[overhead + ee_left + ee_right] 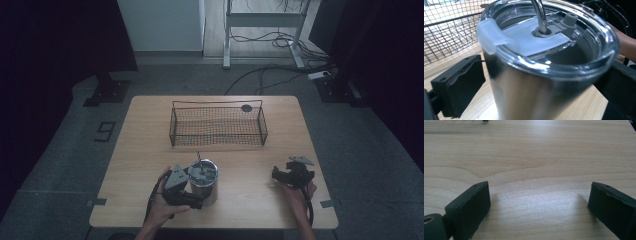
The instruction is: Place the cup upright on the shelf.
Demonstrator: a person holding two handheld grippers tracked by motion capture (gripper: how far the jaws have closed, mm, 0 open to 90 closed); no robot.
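Low in the centre of the high view, a shiny stainless-steel tumbler with a clear plastic lid (pixel 204 181) stands upright on the pale wooden table (pixel 145 150), a bent metal straw (pixel 198 159) rising through the lid. The left gripper (pixel 192 192) sits against the tumbler's left side. In the left gripper view its black jaws stand apart on either side of the steel wall (pixel 529 100) — the left pad (pixel 461 85) shows a gap to the metal, the right one is close against it, though contact cannot be confirmed.

At the lower right of the high view, the right gripper (pixel 286 175) rests well apart from the tumbler; its own view shows jaws spread wide over bare wood, holding nothing.

Toward the upper middle of the table lies a rectangular black wire-mesh basket (pixel 218 136), empty but for a small dark disc (pixel 246 107) near its far right corner.

Risks, as a judgement: the wall is smooth and polished, so a light or off-centre squeeze could let it slip or twist. A tilted lift might spill any contents — none can be seen — and the tall straw could catch on the basket rim.
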